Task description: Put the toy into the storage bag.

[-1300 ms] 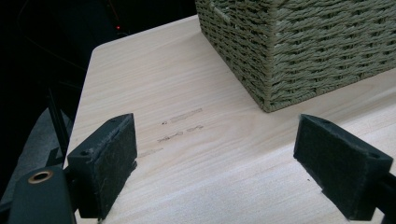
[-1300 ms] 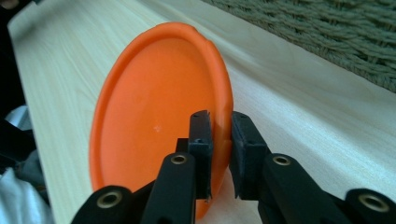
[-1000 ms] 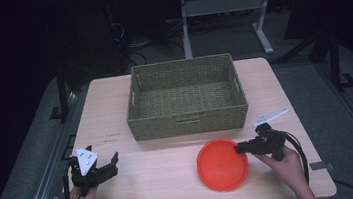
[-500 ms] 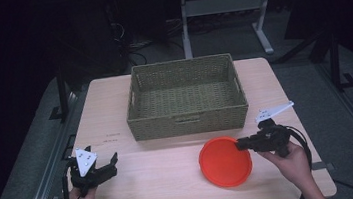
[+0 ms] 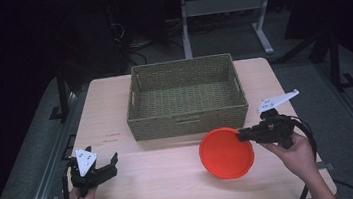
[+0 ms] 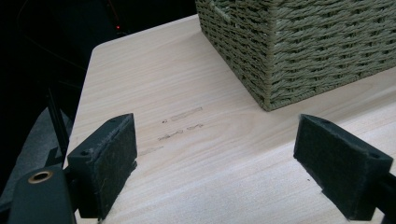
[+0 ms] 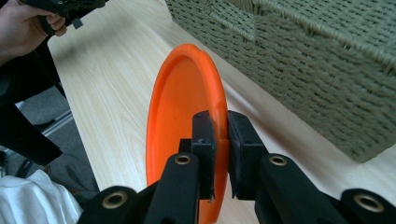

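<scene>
My right gripper point(image 5: 243, 134) pinches the rim of the orange plate point(image 5: 226, 153). A moment ago the plate lay lower and flatter; now it has come up and tilts on its edge. I think I am lifting it to go in the basket point(image 5: 184, 98). The plate is near the table's point(image 5: 145, 193) front right, just in front of the basket wall. My left gripper point(image 5: 103, 169) waits spread wide by the front left corner, with bare table all around.
</scene>
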Tool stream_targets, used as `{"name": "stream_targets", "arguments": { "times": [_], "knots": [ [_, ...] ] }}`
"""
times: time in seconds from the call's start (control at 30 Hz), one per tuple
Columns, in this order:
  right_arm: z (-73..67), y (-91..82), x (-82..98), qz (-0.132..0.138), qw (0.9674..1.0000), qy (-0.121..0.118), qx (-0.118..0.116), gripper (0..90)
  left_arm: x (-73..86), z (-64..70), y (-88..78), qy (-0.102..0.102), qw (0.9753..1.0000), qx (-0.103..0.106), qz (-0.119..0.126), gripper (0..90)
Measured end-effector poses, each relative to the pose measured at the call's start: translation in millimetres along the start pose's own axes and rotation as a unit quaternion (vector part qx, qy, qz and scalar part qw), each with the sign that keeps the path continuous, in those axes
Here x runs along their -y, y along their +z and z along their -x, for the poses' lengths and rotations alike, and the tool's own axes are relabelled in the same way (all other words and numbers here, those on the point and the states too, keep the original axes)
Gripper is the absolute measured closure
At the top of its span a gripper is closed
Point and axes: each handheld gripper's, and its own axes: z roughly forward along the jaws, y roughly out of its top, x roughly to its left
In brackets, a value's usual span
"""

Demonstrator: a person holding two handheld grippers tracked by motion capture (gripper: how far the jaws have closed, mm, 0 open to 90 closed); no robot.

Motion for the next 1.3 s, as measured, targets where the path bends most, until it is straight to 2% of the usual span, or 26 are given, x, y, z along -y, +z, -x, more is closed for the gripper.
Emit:
{"name": "stream_targets", "arguments": {
  "times": [0.17, 0.47, 0.57, 0.73, 1.3],
  "knots": [
    [-2.8, -3.3, -11.7, -0.008, 0.9999, -0.010, 0.006, 81.9, 0.8, -0.5, 0.0, -0.006, 1.0000, -0.002, 0.004, 12.8],
    [-6.6, -11.3, -31.6, -0.010, 0.9996, -0.020, 0.015, 81.8, 0.2, -1.2, -0.1, -0.002, 1.0000, -0.001, 0.001, 12.8],
    [-9.0, -14.4, -39.3, -0.013, 0.9996, -0.024, 0.011, 81.9, 0.0, -1.2, -0.2, -0.003, 1.0000, -0.001, 0.004, 12.8],
    [-13.1, -17.2, -51.7, -0.020, 0.9988, -0.039, 0.020, 81.9, 0.0, -1.1, -0.9, 0.000, 1.0000, -0.001, 0.005, 12.8],
    [-20.3, -28.9, -89.1, -0.021, 0.9982, -0.054, 0.018, 81.8, -0.2, -0.5, -1.7, 0.004, 1.0000, 0.000, 0.009, 12.8]
  ]
}}
